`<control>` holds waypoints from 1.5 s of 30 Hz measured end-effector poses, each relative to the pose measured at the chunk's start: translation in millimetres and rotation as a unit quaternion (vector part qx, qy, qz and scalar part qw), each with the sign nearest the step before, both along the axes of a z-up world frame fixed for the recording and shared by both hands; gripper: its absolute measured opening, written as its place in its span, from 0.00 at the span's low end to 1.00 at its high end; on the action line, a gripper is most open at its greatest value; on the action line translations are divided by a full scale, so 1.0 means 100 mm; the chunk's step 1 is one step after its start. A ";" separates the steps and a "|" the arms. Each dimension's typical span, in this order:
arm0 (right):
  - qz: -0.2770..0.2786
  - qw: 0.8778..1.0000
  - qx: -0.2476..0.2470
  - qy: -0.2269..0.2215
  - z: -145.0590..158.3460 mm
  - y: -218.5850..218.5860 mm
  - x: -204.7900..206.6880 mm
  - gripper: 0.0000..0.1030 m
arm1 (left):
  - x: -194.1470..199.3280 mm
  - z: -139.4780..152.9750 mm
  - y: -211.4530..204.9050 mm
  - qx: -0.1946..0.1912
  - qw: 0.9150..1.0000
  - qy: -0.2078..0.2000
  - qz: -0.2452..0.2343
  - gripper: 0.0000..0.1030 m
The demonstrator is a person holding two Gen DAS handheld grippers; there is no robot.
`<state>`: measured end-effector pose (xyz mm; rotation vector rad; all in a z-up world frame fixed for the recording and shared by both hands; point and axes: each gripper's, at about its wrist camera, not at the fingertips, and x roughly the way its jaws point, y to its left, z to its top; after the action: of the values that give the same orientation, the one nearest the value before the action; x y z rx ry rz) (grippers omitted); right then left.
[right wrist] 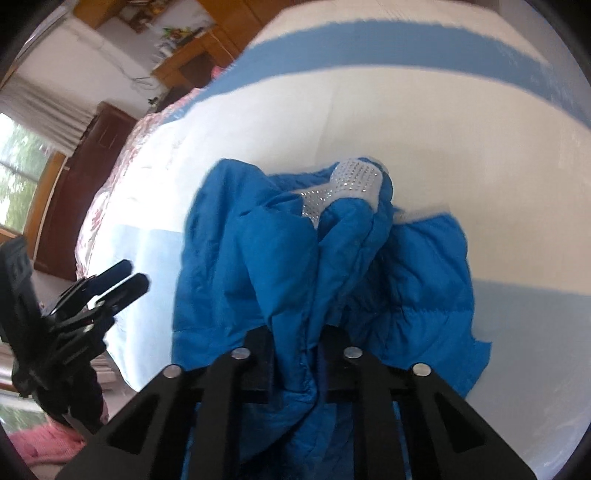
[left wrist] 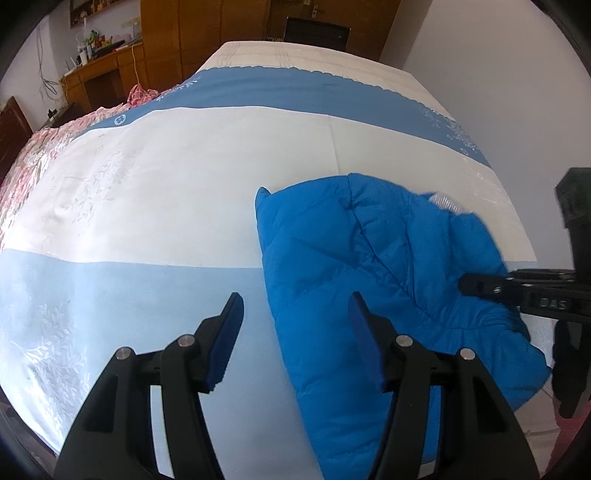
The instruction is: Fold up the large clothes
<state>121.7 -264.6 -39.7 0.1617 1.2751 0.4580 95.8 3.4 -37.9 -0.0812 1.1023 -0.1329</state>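
A bright blue puffer jacket (left wrist: 369, 258) lies bunched near the bed's front right edge, with a white sparkly trim patch (right wrist: 354, 181) at its far end. My left gripper (left wrist: 295, 325) is open and empty, above the jacket's left edge. My right gripper (right wrist: 295, 354) is shut on a fold of the jacket (right wrist: 295, 280) at its near edge; in the left wrist view it (left wrist: 469, 284) reaches in from the right. The left gripper (right wrist: 127, 277) shows open at the left of the right wrist view.
The bed carries a white and blue banded bedspread (left wrist: 184, 177). A pink floral quilt (left wrist: 40, 151) lies along its left side. A wooden desk (left wrist: 99, 74) and wardrobe (left wrist: 184, 33) stand beyond. A white wall (left wrist: 498, 55) is on the right.
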 end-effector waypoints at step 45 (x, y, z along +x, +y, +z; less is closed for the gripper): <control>-0.127 0.983 -0.098 -0.094 0.02 -0.96 -1.05 0.38 | -0.38 -0.30 -0.68 -0.091 0.987 0.062 -0.117 0.49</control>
<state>16.4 -360.3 -37.8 0.1100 1.0888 0.1231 57.6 -65.1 -68.1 -0.1257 1.2207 -0.4450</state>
